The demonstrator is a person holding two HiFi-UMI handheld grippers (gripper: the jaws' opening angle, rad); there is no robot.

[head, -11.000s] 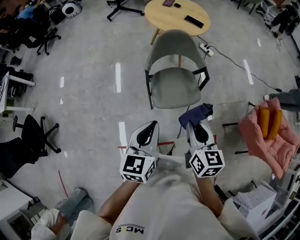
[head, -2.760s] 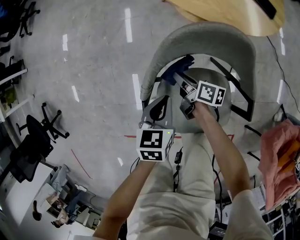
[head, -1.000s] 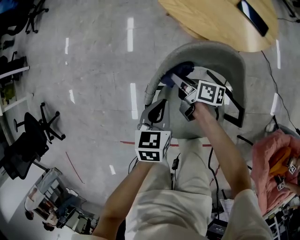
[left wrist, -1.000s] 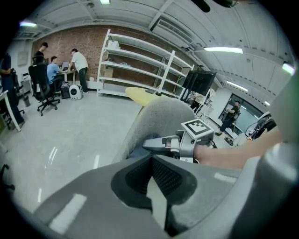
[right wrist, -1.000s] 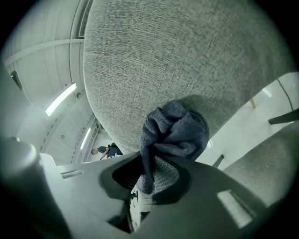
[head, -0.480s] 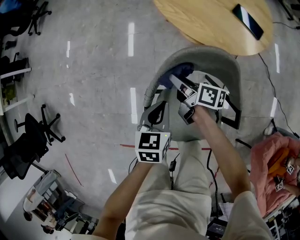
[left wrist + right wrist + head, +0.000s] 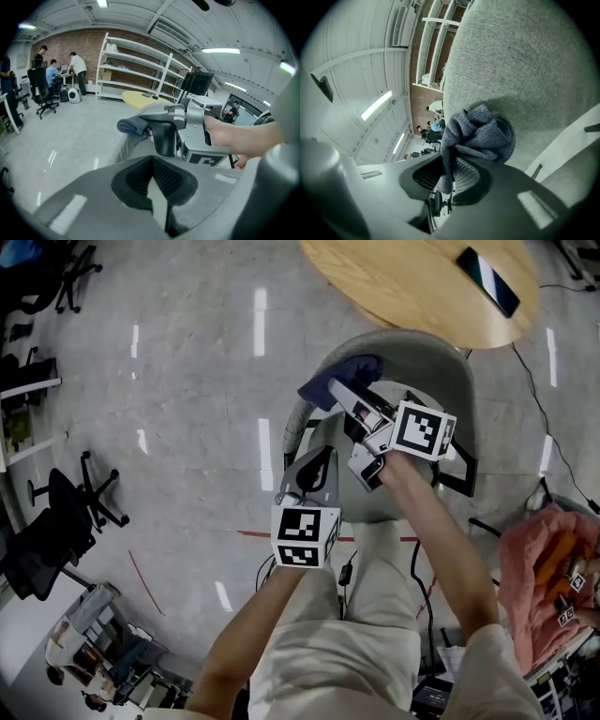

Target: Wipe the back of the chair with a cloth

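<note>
Dark blue cloth (image 7: 480, 133) is pressing against the grey chair back (image 7: 525, 56), at its far-left upper edge. Right hand-held gripper (image 7: 446, 180) is clenching one fold of it. Left hand-held gripper (image 7: 314, 470) is hovering over the near seat edge, jaws together, holding nothing. Judgement: wiping is under way; the next stroke is calling for a rightward sweep along the curve under steady pressure.

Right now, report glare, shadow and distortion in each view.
Head view: white streaks of reflected light on the floor. Left gripper view: strong fisheye bending, dark corners, a bright ceiling lamp. Right gripper view: the cloth casts a soft shadow on the chair back; the edges are vignetted.
</note>
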